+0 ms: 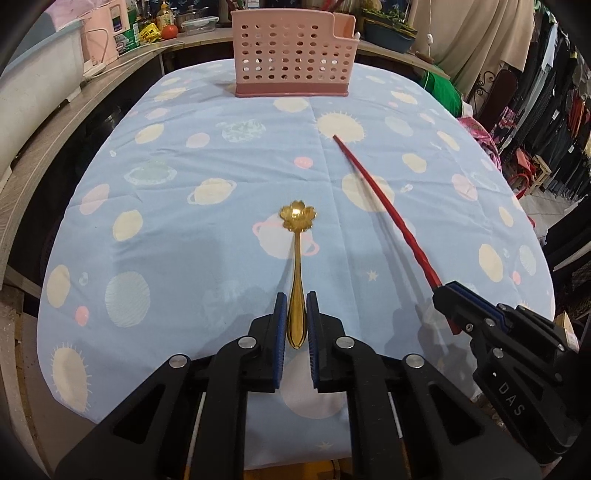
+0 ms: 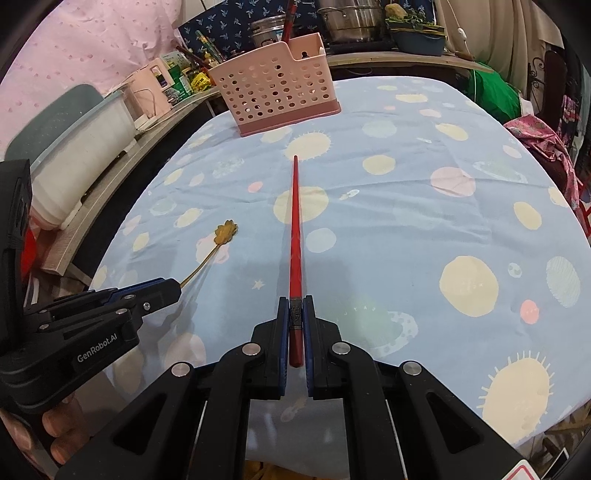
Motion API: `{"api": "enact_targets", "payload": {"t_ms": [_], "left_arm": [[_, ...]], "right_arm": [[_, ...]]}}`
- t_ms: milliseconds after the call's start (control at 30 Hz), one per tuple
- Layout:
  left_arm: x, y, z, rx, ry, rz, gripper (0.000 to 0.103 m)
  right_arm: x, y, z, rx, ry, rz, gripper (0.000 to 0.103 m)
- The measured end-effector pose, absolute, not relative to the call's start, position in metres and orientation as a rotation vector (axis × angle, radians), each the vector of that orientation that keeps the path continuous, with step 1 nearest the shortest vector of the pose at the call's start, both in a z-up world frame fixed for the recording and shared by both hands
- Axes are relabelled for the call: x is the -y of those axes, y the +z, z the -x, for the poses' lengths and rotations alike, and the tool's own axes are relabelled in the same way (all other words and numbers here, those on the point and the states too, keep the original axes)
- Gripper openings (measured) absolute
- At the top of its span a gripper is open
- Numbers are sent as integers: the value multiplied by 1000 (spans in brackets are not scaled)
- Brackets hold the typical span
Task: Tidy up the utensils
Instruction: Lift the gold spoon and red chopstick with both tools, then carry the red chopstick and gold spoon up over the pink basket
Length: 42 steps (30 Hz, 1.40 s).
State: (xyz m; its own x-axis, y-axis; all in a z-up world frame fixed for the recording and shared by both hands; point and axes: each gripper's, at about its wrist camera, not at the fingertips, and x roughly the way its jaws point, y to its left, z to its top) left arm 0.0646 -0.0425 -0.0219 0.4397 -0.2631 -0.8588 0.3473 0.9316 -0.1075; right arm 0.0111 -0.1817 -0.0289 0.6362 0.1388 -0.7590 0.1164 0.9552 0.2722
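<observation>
My left gripper is shut on the handle of a gold spoon with a flower-shaped bowl, which points away from me just above the cloth. The same spoon and left gripper show at the left of the right wrist view. My right gripper is shut on the thick end of a red chopstick, also seen as the chopstick held by the right gripper in the left wrist view. A pink perforated utensil basket stands at the table's far edge, with the basket holding a red stick in its end section.
The table wears a blue planet-print cloth. A wooden shelf with a white tub and clutter runs along the left. Pots and a planter stand behind the basket. Clothes racks fill the right side.
</observation>
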Motion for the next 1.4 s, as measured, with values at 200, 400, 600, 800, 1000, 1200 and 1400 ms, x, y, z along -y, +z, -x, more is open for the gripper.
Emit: {"api": "enact_targets", "payload": {"t_ms": [200,400,600,800,1000,1200,1400], "left_arm": [[37,1,-73,-1014,-382,-47,5],[34,19,-83,-980,-385,-25,0],[26,16,-90,-998,-375,-4,0],[17,-14,-73,-1031,-359,-22,27],[13,-40,-67,-1082,-355,-34,27],[10,-47,-67,-1094,-356,-28,26],[11,-47,-65,-1089,-369,-38,11]], "right_arm": [[185,-2,-13,-825,23,-320,7],[189,29,-21,-752,38,-329,7],[190,31,-25,-747,38,-330,7],[186,13,-21,-802,44,-338,6],[179,6,-19,-817,53,-323,4],[181,0,-20,-827,30,-310,4],[184,-25,-23,-888,13,-292,18]]}}
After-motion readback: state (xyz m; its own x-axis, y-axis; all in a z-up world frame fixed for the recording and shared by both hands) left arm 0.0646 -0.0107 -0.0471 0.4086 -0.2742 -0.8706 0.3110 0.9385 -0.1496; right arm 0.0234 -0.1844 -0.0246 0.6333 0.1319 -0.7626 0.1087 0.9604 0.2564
